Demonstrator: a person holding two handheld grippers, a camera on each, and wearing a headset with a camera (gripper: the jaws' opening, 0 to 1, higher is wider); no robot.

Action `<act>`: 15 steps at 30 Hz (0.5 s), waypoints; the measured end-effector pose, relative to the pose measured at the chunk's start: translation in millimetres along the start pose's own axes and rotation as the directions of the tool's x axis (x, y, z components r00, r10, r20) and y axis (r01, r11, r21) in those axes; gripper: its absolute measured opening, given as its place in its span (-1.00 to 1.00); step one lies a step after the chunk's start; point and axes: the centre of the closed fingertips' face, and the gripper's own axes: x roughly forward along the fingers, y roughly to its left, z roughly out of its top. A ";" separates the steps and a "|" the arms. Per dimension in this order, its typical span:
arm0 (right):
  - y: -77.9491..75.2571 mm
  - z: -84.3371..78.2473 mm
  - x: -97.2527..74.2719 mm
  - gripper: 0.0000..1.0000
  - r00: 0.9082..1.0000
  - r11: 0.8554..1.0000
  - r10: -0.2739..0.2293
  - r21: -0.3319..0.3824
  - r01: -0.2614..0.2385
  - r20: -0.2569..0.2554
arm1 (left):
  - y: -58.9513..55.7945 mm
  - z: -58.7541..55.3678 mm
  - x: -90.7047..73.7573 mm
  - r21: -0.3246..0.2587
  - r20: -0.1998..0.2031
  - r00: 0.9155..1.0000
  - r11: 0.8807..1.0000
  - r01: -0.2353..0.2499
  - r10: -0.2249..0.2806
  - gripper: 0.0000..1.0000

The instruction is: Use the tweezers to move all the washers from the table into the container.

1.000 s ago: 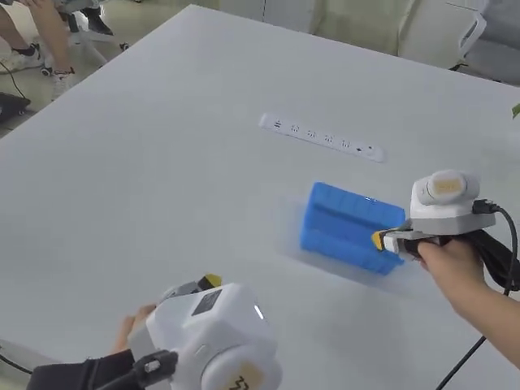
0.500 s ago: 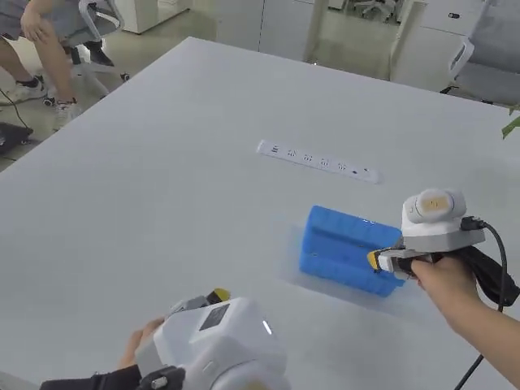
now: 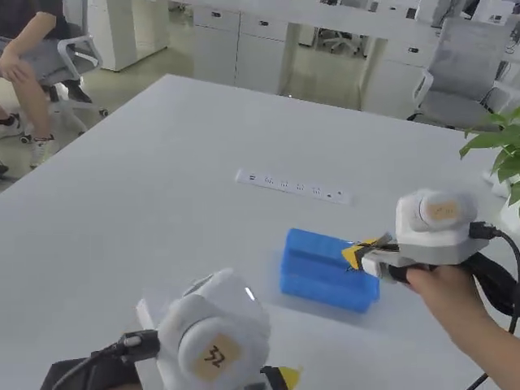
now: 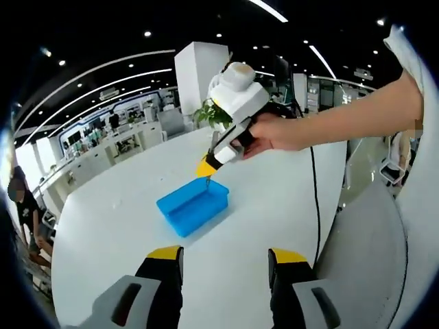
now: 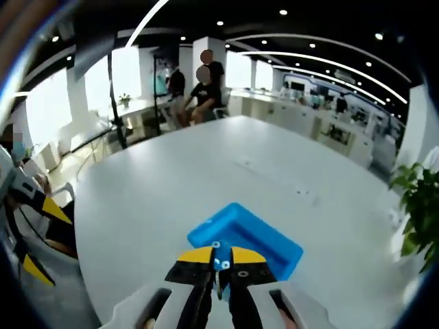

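Over the blue container (image 3: 323, 289), right gripper (image 3: 354, 254), jaws pinching tweezers (image 5: 221, 269)

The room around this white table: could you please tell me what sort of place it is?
Most likely an open-plan office. A swivel chair and white cabinets stand behind the table, and a power strip lies on it.

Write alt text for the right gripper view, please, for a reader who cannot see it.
The right gripper, jaws shut on thin tweezers, hangs over an open blue container on a white table. The left gripper shows at the left edge, a green plant at the right, and people at the table's far end.
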 end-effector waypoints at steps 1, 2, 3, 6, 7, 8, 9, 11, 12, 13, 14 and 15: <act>10.6 -0.5 -5.3 -0.93 1.000 1.000 0.026 -0.014 -0.026 0.004 | 1.2 4.8 -1.2 0.001 0.012 1.000 1.000 0.003 -0.003 -0.07; 16.4 -2.1 -8.1 -0.93 0.999 0.999 0.041 -0.021 -0.041 -0.001 | 1.3 7.5 -2.0 0.008 0.017 1.000 1.000 0.006 -0.006 -0.13; 24.3 -4.3 -12.8 -0.93 0.998 0.998 0.055 -0.032 -0.055 -0.002 | 1.6 11.9 -3.3 0.020 0.024 1.000 1.000 0.009 -0.010 -0.18; 43.8 -11.7 -21.5 -0.93 0.993 0.992 0.117 -0.050 -0.118 -0.017 | 2.8 23.7 -5.2 0.018 0.060 0.998 1.000 0.021 -0.022 -0.32; 48.0 -14.0 -23.8 -0.93 0.992 0.991 0.125 -0.053 -0.126 -0.021 | 2.8 26.9 -5.4 0.009 0.070 0.997 1.000 0.028 -0.029 -0.34; 51.5 -16.4 -25.6 -0.93 0.992 0.990 0.126 -0.061 -0.127 -0.025 | 3.1 30.8 -5.1 0.000 0.083 0.996 0.999 0.035 -0.035 -0.35; 58.2 -22.0 -27.7 -0.93 0.990 0.988 0.137 -0.072 -0.140 -0.042 | 2.8 31.3 -4.8 -0.001 0.083 0.996 0.999 0.039 -0.039 -0.37; 66.3 -32.2 -29.6 -0.93 0.987 0.985 0.146 -0.078 -0.151 -0.065 | 2.6 33.1 -3.2 0.003 0.084 0.996 0.999 0.040 -0.040 -0.40; 69.1 -37.4 -29.8 -0.94 0.985 0.984 0.152 -0.083 -0.158 -0.078 | 3.2 33.7 -2.7 0.017 0.085 0.996 0.999 0.034 -0.036 -0.42; 71.8 -43.0 -30.2 -0.94 0.983 0.982 0.159 -0.085 -0.167 -0.095 | 3.4 33.9 -2.3 0.019 0.083 0.996 0.999 0.034 -0.036 -0.42; 75.0 -50.6 -30.2 -0.94 0.980 0.981 0.162 -0.084 -0.172 -0.113 | 3.2 34.0 -2.0 0.017 0.084 0.996 0.999 0.036 -0.038 -0.42; 77.3 -56.2 -30.5 -0.94 0.977 0.981 0.168 -0.079 -0.179 -0.128 | 2.4 34.1 -1.6 0.013 0.086 0.995 0.999 0.042 -0.043 -0.42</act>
